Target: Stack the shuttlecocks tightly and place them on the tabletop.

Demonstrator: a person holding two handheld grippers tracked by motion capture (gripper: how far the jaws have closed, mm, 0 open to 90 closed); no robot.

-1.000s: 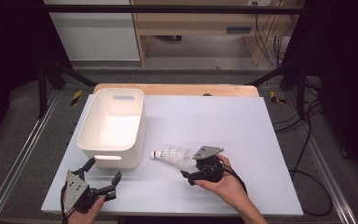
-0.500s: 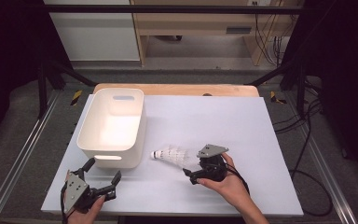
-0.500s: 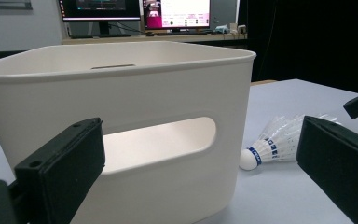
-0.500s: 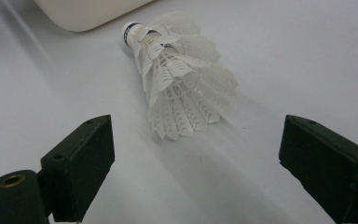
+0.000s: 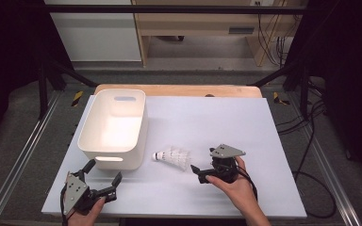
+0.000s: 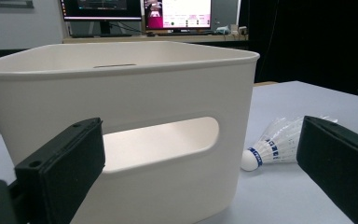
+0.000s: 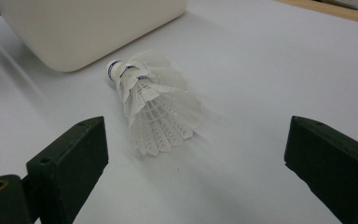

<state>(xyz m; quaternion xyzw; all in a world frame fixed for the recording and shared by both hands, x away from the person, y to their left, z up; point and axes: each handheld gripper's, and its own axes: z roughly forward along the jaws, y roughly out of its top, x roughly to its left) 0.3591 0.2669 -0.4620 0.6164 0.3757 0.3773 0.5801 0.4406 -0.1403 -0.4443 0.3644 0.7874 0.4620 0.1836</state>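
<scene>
A white feather shuttlecock (image 5: 172, 157) lies on its side on the white table (image 5: 245, 127), cork end toward a white plastic bin (image 5: 113, 127). My right gripper (image 5: 200, 165) sits just right of the feather skirt and points at it. In the right gripper view the shuttlecock (image 7: 154, 107) lies ahead of the right gripper (image 7: 196, 144), whose jaws have just been opening and stand wide with nothing between them. My left gripper (image 5: 102, 173) rests open near the table's front left, facing the bin (image 6: 144, 116), with the shuttlecock (image 6: 275, 144) off to the right.
A wooden board (image 5: 179, 90) runs along the table's far edge. Metal frame rails (image 5: 23, 155) flank the table on both sides. Cables (image 5: 311, 160) trail over the floor at the right. The bin's near wall has a handle slot (image 6: 163, 142).
My right gripper has drawn back a little to the right, away from the shuttlecock, and its jaws stand wider. The shuttlecock, the bin and the left gripper have stayed put.
</scene>
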